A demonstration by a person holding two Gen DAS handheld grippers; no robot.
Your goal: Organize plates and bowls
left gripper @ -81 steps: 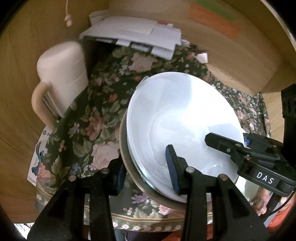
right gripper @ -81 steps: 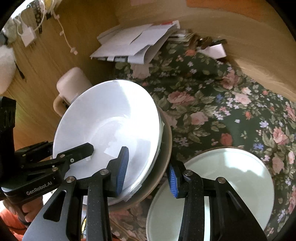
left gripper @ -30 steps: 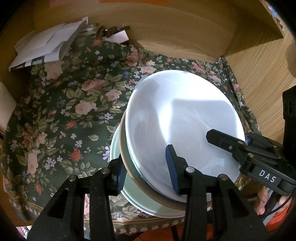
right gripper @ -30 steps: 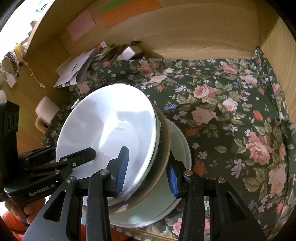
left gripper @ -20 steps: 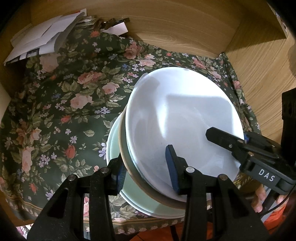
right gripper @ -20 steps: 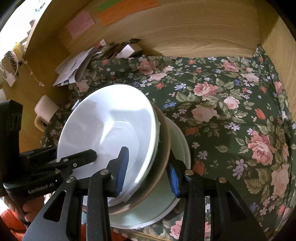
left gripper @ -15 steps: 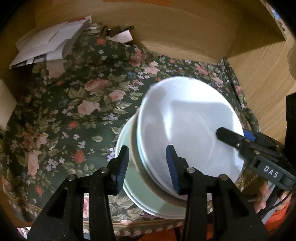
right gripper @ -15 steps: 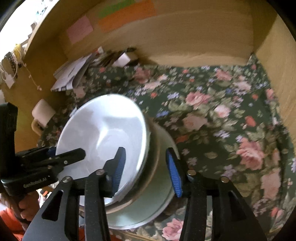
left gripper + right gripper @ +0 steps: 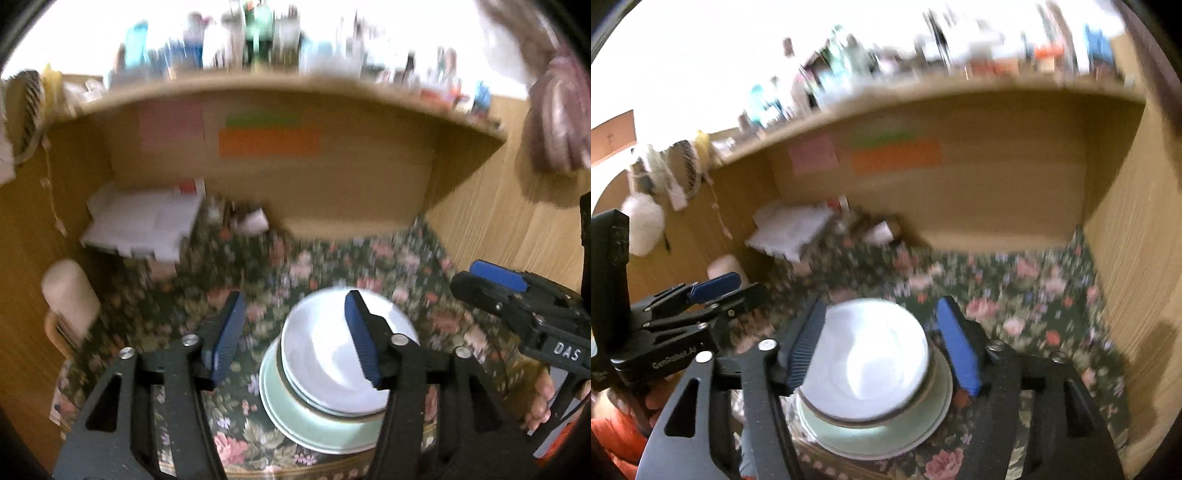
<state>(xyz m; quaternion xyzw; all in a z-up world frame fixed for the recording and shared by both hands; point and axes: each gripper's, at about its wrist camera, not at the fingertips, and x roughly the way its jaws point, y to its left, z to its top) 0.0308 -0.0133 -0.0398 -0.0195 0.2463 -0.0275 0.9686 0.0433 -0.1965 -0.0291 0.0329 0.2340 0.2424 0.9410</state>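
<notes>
Plates and bowls sit stacked on the floral cloth of the worktop, white bowls over a pale green plate. Our left tongs are opening, empty, above the stack's left rim. Our right tongs are opening too, gripping nothing, the stack just below and ahead, equally near both.
</notes>
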